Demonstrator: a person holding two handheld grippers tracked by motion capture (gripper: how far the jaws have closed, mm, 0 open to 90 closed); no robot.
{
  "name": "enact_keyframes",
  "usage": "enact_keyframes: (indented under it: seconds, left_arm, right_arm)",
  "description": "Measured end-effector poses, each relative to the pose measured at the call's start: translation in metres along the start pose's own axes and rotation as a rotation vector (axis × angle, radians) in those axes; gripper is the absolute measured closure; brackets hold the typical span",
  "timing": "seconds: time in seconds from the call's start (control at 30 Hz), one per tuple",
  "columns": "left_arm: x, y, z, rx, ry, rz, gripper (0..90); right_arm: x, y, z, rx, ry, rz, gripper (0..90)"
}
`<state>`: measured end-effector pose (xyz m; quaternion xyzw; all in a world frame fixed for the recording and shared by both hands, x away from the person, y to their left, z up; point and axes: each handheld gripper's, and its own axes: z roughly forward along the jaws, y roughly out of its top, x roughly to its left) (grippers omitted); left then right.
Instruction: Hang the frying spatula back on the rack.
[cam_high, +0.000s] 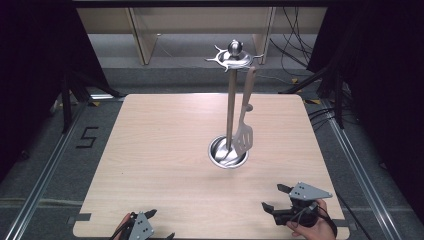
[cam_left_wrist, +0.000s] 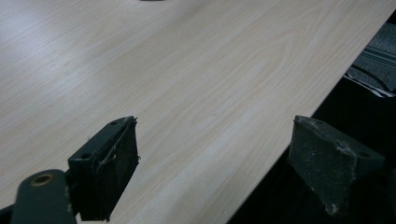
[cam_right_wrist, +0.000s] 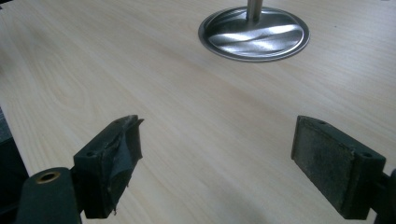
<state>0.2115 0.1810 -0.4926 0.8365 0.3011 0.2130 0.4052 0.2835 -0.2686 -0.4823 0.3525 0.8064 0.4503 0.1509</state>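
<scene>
Nearest the cam, bottom edge of the high view: left gripper (cam_high: 159, 224) at lower left, jaws spread w/ nothing between, a hand (cam_high: 123, 226) behind it. In the left gripper view its pads (cam_left_wrist: 108, 171) sit wide apart over the near corner of the table (cam_left_wrist: 196, 88), the right-hand pad past the table's edge.

Lower right of the high view: right gripper (cam_high: 275, 197), held by the other hand (cam_high: 316, 227), grey plate on top, jaws also wide apart & empty, pointing up-frame. In the right gripper view bare wood lies between its pads (cam_right_wrist: 114, 161).

Farther up, centre-right of the frame: utensil stand (cam_high: 230, 105), round shiny base (cam_right_wrist: 253, 33) on the table, upright pole, hook crown at top. A slotted spatula (cam_high: 244, 131) hangs from a hook just right of the pole, blade low over the base's right side; can't tell if it touches.

Judgement: approach step, nothing grasped yet; the right gripper is nearer & looks aimed at the stand. Next move prob. calls for reaching fwd, closing on the spatula's handle, then lifting enough to clear the hook w/o tipping the stand. The left might need to steady the base.
</scene>
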Motion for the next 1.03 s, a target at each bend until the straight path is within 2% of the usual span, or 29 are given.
enact_keyframes:
  seconds: [0.03, 0.07, 0.1, 0.13, 0.17, 0.2, 0.27, 0.33, 0.37, 0.4, 0.43, 0.47, 0.5, 0.53, 0.57, 0.6, 0.67, 0.7, 0.73, 0.8, 1.03]
  left_arm:
    - [0.0, 0.0, 0.0, 0.005, -0.002, 0.014, 15.0]
    - [0.0, 0.0, 0.0, 0.004, 0.002, 0.003, 15.0]
    - [0.001, 0.0, 0.0, 0.012, 0.006, 0.021, 15.0]
    - [0.0, 0.0, 0.0, 0.019, -0.002, 0.014, 15.0]
    - [-0.001, 0.0, 0.001, 0.0, -0.002, -0.001, 15.0]
    - [-0.001, 0.0, 0.0, 0.013, -0.006, 0.003, 15.0]
    - [0.0, 0.0, 0.001, 0.008, 0.004, 0.014, 15.0]
    - [0.0, 0.0, 0.001, 0.003, 0.002, 0.002, 15.0]
    - [0.001, 0.0, 0.001, -0.002, -0.002, 0.024, 15.0]
    - [0.001, 0.0, 0.001, -0.001, -0.006, 0.019, 15.0]
    - [0.001, 0.0, 0.0, 0.01, -0.006, 0.022, 15.0]
    - [0.0, 0.0, 0.0, 0.011, -0.004, 0.002, 15.0]
    - [0.0, 0.0, 0.0, 0.01, -0.004, 0.001, 15.0]
    - [-0.002, -0.001, 0.002, -0.009, 0.001, -0.02, 15.0]
    - [-0.001, 0.0, 0.001, -0.013, 0.001, 0.002, 15.0]
    - [-0.002, -0.001, 0.001, -0.014, 0.001, -0.014, 15.0]
    - [-0.001, 0.0, 0.0, -0.001, -0.003, -0.02, 15.0]
    - [-0.001, 0.0, 0.0, -0.008, 0.002, -0.014, 15.0]
    - [-0.001, 0.0, 0.0, -0.008, 0.003, -0.015, 15.0]
    - [-0.001, 0.0, 0.0, -0.007, 0.003, -0.014, 15.0]
    - [-0.001, 0.0, 0.001, -0.014, 0.008, -0.014, 15.1]
  right_arm:
    - [0.001, -0.001, 0.0, -0.01, 0.005, 0.002, 16.9]
    - [0.005, -0.002, -0.002, 0.004, 0.01, 0.035, 16.9]
    - [0.002, -0.003, 0.0, -0.008, 0.021, -0.006, 16.9]
    - [0.006, -0.004, -0.002, 0.006, 0.007, 0.02, 16.9]
    - [0.006, -0.005, -0.001, 0.008, 0.02, -0.004, 17.0]
    - [0.006, -0.006, -0.002, 0.009, 0.008, -0.014, 17.0]
    - [0.007, -0.006, -0.002, 0.017, 0.007, -0.015, 17.0]
    - [0.009, -0.008, -0.002, 0.017, 0.027, -0.005, 17.1]
    - [0.011, -0.009, -0.003, 0.027, 0.027, 0.006, 17.1]
    - [0.011, -0.009, -0.004, 0.025, 0.009, -0.004, 17.1]
    - [0.011, -0.01, -0.003, 0.021, 0.025, -0.006, 17.0]
    - [0.011, -0.011, -0.005, 0.026, 0.017, -0.005, 17.0]
    - [0.011, -0.011, -0.005, 0.023, 0.007, -0.019, 17.0]
    - [0.013, -0.012, -0.006, 0.034, 0.009, 0.002, 17.1]
    - [0.011, -0.013, -0.006, 0.026, 0.006, -0.02, 17.0]
    - [0.011, -0.014, -0.007, 0.027, 0.004, -0.016, 17.0]
    - [0.012, -0.015, -0.007, 0.03, 0.005, -0.015, 17.0]
    - [0.015, -0.016, -0.008, 0.044, 0.011, 0.016, 17.0]
    - [0.013, -0.016, -0.008, 0.036, 0.016, -0.016, 17.1]
    - [0.012, -0.016, -0.008, 0.029, 0.001, -0.021, 17.0]
    - [0.013, -0.016, -0.008, 0.032, 0.011, -0.022, 17.3]
